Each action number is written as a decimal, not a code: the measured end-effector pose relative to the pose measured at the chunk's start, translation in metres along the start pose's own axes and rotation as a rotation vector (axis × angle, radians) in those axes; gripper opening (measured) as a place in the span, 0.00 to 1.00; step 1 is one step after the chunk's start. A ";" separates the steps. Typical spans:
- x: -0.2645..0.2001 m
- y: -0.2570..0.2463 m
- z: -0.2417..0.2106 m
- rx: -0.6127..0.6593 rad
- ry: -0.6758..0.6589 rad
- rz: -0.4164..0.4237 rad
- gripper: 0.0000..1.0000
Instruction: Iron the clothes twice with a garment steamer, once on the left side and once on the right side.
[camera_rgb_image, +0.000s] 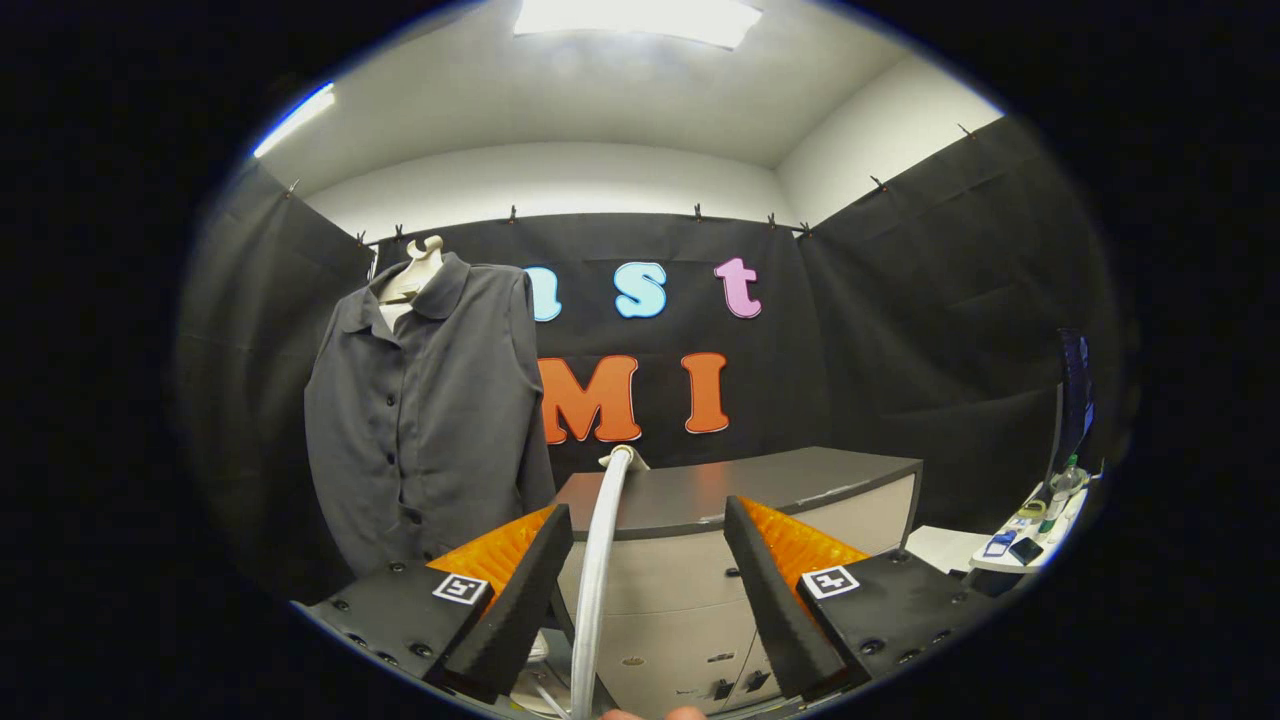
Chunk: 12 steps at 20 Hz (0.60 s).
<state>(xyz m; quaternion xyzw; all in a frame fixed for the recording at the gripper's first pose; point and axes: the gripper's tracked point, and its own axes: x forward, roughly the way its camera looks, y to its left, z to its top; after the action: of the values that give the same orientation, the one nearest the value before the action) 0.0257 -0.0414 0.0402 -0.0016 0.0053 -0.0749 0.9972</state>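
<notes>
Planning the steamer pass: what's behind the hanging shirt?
Behind the grey shirt hangs the booth's black cloth wall. The shirt covers whatever holds its hanger. The tool is open.

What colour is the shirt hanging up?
Dark grey buttoned shirt, clear in the gripper view; gripper open.

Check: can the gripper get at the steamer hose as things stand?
Probably yes. The gripper is open, and the white steamer hose rises between its fingers, nearer the left one, with nothing in front of it. The cabinet stands behind it, and the grey shirt hangs off to the left.
</notes>
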 end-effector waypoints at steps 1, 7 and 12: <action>0.009 0.007 0.010 0.015 -0.003 0.018 0.98; 0.072 0.023 0.073 0.050 -0.071 0.101 0.98; 0.139 0.044 0.130 0.029 -0.048 0.138 0.96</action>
<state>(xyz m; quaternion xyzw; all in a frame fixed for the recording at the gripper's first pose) 0.1710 -0.0187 0.1684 0.0114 -0.0196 -0.0061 0.9997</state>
